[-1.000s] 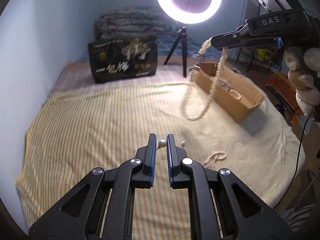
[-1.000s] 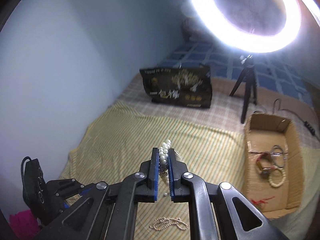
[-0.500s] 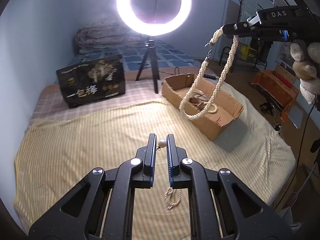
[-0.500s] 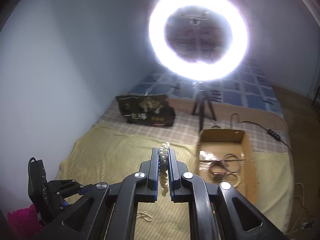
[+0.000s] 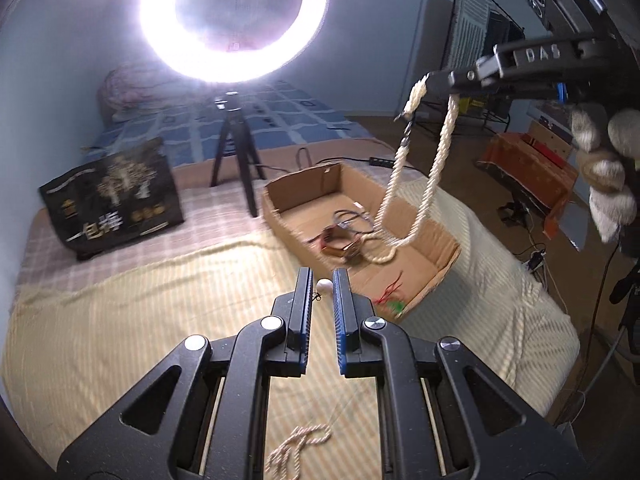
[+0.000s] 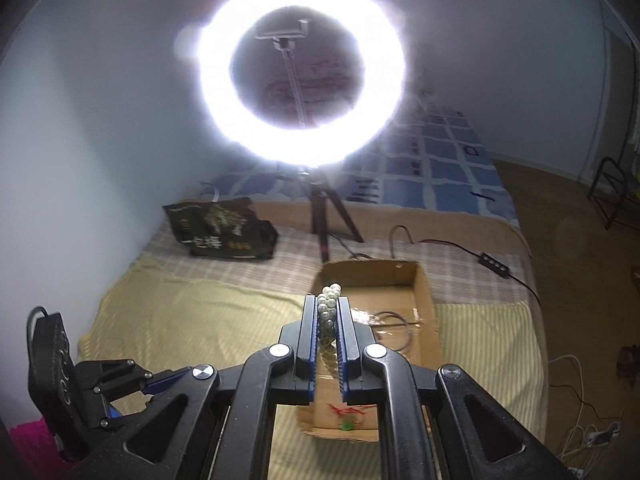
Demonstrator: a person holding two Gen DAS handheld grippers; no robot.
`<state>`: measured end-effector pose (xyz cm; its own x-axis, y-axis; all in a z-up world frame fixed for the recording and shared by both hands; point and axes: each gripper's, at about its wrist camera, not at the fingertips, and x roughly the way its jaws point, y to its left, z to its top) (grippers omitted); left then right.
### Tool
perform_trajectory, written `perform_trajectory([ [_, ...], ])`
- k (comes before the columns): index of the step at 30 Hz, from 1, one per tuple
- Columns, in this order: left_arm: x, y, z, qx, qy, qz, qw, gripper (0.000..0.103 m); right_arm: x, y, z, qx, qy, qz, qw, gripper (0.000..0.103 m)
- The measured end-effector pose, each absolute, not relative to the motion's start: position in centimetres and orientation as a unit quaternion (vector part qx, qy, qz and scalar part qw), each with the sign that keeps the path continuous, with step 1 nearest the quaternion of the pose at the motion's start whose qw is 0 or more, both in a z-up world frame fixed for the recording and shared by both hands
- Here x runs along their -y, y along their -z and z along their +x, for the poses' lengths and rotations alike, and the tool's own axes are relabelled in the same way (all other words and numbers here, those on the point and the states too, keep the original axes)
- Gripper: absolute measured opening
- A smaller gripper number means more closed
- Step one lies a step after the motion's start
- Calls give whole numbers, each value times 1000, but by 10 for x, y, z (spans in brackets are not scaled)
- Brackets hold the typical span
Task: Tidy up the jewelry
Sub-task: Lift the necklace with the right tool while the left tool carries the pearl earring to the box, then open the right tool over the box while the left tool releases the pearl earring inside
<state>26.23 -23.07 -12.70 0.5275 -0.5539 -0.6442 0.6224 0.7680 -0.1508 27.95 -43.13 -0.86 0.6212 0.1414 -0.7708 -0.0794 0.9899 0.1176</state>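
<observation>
Pearl necklace clamped by right gripper at upper right, dangled over cardboard box mid-frame, single pearl earring pinched in left gripper at lower centre.

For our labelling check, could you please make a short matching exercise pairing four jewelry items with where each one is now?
Things:
1. pearl necklace
2. single pearl
3. thin cord necklace
4. ring bangle

Places:
A. lying on the striped bedspread
B. inside the cardboard box
C. hanging from the right gripper
D. between the left gripper fingers

Pairs: 1-C, 2-D, 3-A, 4-B
</observation>
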Motion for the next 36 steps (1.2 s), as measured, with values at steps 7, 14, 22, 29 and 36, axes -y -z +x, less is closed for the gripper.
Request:
perform_trajectory([
  [7, 276, 141, 278, -367, 359, 44, 857, 8, 460, 32, 286, -445, -43, 42, 894, 6],
  [14, 309, 160, 290, -382, 362, 54, 849, 8, 478, 62, 289, -464, -29, 45, 884, 6],
  [22, 326, 179, 300, -396, 358, 64, 843, 8, 496, 101, 290, -489, -16, 60, 870, 6],
  [29, 331, 187, 302, -402, 359, 72, 839, 8, 501, 125, 293, -504, -16, 70, 861, 6],
  [36, 334, 189, 301, -399, 359, 78, 840, 8, 497, 136, 296, -509, -20, 77, 857, 17],
])
